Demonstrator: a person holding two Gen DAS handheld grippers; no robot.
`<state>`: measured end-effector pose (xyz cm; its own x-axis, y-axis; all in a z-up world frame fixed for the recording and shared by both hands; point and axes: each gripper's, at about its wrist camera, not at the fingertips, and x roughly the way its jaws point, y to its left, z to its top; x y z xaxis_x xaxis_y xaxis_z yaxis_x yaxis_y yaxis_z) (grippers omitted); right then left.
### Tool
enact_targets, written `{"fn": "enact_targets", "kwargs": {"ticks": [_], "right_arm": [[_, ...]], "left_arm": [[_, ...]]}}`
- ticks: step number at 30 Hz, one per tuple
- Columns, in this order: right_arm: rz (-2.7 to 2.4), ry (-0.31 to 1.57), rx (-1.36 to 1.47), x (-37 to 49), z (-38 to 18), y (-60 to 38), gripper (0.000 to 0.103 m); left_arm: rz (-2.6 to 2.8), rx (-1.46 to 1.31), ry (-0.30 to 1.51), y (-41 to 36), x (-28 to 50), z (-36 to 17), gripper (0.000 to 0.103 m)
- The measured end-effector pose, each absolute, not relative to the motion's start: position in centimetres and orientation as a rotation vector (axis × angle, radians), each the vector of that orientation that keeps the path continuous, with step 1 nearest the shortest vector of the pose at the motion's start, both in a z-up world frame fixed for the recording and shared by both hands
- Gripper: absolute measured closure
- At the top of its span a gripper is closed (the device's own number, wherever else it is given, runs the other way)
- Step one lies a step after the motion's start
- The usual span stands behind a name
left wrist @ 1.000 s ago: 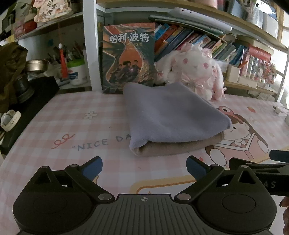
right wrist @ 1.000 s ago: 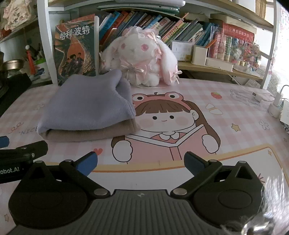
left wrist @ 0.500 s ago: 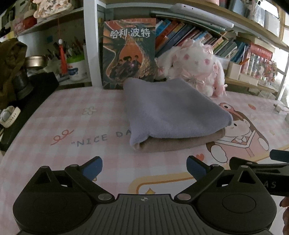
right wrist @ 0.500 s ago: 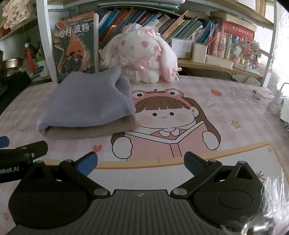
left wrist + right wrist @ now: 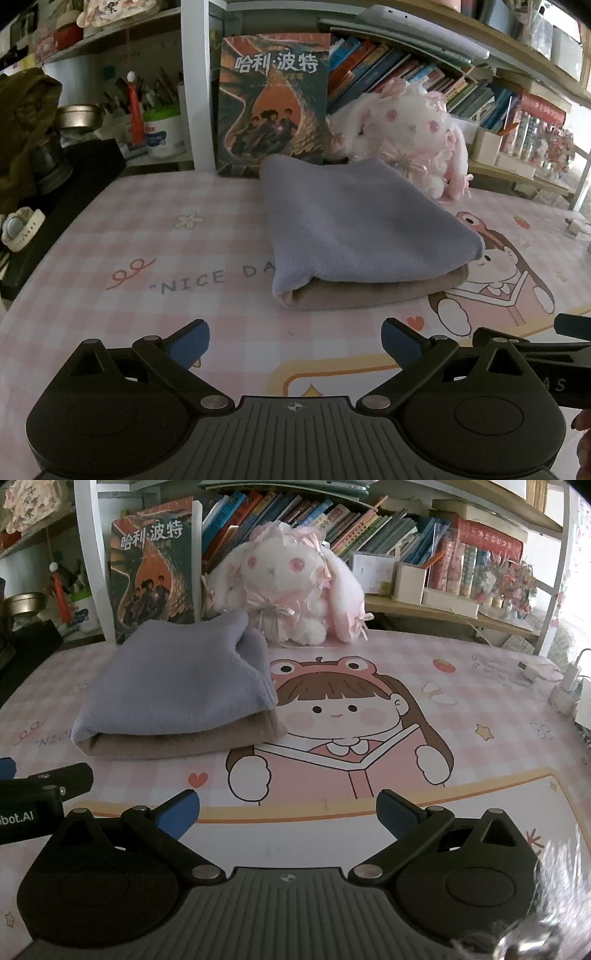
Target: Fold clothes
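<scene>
A folded cloth, lavender on top and tan underneath, lies on the pink checked desk mat. It also shows in the right wrist view, left of centre. My left gripper is open and empty, a short way in front of the cloth. My right gripper is open and empty, in front and to the right of the cloth, over the cartoon girl print. The right gripper's side shows at the right edge of the left wrist view.
A white plush rabbit and an upright book stand behind the cloth against a shelf of books. A black object with a white watch sits at the far left. Chargers and cables lie at the right edge.
Both grippers have drawn back slightly from the cloth and tilted up; the cloth sits lower and farther in both views. Both stay open and empty.
</scene>
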<state>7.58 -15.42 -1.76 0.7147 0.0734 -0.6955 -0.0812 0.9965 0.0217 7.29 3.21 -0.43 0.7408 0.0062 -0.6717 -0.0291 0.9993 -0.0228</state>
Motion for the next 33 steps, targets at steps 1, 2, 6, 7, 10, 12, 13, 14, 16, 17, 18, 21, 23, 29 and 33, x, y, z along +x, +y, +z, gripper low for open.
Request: {"fn": "enact_targets", "kwargs": {"ticks": [1, 2, 6, 7, 10, 12, 13, 14, 16, 17, 18, 21, 23, 29, 33], "right_arm": [[0.086, 0.771, -0.011, 7.61, -1.77, -15.41, 0.000], [0.087, 0.771, -0.011, 7.64, -1.77, -15.41, 0.000], [0.087, 0.773, -0.011, 7.67, -1.82, -15.45, 0.000], [0.087, 0.774, -0.011, 7.68, -1.84, -15.45, 0.000], [0.087, 0.775, -0.010, 7.69, -1.85, -15.43, 0.000], [0.088, 0.775, -0.010, 7.70, -1.85, -15.41, 0.000], [0.088, 0.776, -0.010, 7.70, -1.86, -15.40, 0.000], [0.088, 0.776, -0.010, 7.71, -1.86, -15.39, 0.000], [0.089, 0.776, -0.010, 7.72, -1.87, -15.40, 0.000], [0.089, 0.776, -0.009, 7.73, -1.88, -15.40, 0.000], [0.089, 0.777, -0.009, 7.75, -1.89, -15.39, 0.000], [0.088, 0.777, -0.008, 7.75, -1.91, -15.39, 0.000], [0.087, 0.777, -0.008, 7.73, -1.91, -15.38, 0.000], [0.088, 0.775, -0.006, 7.67, -1.89, -15.33, 0.000], [0.087, 0.776, -0.004, 7.67, -1.90, -15.37, 0.000]], "left_arm": [[0.019, -0.032, 0.737, 3.20, 7.31, -0.44, 0.002], [0.018, -0.032, 0.738, 3.20, 7.32, -0.44, 0.002], [0.016, -0.032, 0.741, 3.17, 7.37, -0.48, 0.002], [0.016, -0.032, 0.741, 3.15, 7.36, -0.48, 0.002], [0.016, -0.033, 0.743, 3.12, 7.36, -0.47, 0.002], [0.016, -0.034, 0.744, 3.11, 7.39, -0.46, 0.002], [0.015, -0.034, 0.745, 3.11, 7.41, -0.45, 0.002], [0.015, -0.034, 0.746, 3.11, 7.43, -0.45, 0.002], [0.014, -0.033, 0.748, 3.10, 7.38, -0.48, 0.002], [0.011, -0.032, 0.749, 3.09, 7.37, -0.50, 0.002], [0.009, -0.029, 0.750, 3.08, 7.37, -0.52, 0.002], [0.006, -0.024, 0.751, 3.00, 7.36, -0.54, 0.002], [0.005, -0.027, 0.751, 3.03, 7.38, -0.54, 0.002], [0.028, -0.019, 0.744, 3.06, 7.29, -0.49, 0.000], [0.033, -0.007, 0.742, 2.97, 7.23, -0.49, 0.000]]}}
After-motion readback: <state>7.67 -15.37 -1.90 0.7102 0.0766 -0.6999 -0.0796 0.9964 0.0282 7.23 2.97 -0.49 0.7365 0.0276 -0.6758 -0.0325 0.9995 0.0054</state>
